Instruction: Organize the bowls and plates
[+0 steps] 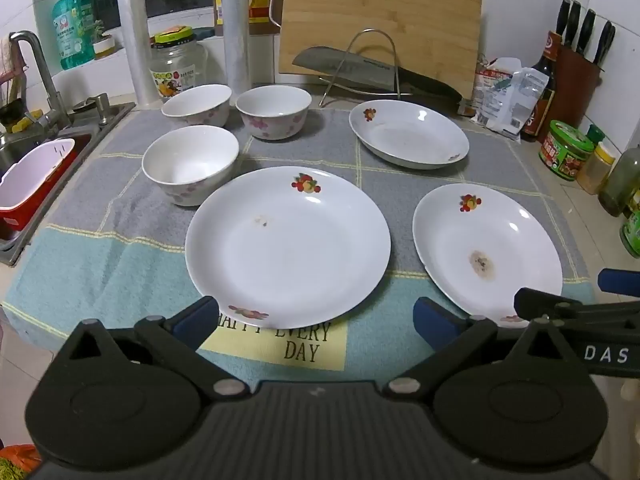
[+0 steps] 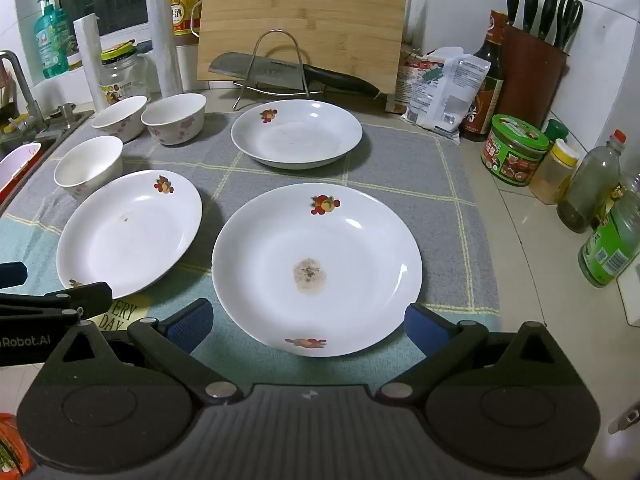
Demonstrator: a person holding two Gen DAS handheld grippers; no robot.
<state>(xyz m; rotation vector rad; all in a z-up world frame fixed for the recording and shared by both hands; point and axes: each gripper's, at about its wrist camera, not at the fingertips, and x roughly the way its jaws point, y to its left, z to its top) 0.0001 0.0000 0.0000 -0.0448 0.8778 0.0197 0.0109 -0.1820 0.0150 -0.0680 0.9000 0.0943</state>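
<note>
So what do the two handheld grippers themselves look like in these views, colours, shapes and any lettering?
Both are matte black plastic. The left gripper and right gripper each have two round pivot housings, angled linkage arms with silver pins, a ribbed black centre panel, and blue fingertip pads. White lettering shows on each gripper's side in the other's view: "DAS" on the right one, "Robot.AI" on the left. No cables or sleeves show.

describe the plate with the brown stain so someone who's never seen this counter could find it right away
Start at the bamboo cutting board leaning on the back wall, then come forward across the grey checked cloth. Of the three white plates, take the stained plate, nearest the front on the bottle side. It alone has a round brown patch at its centre.
</note>
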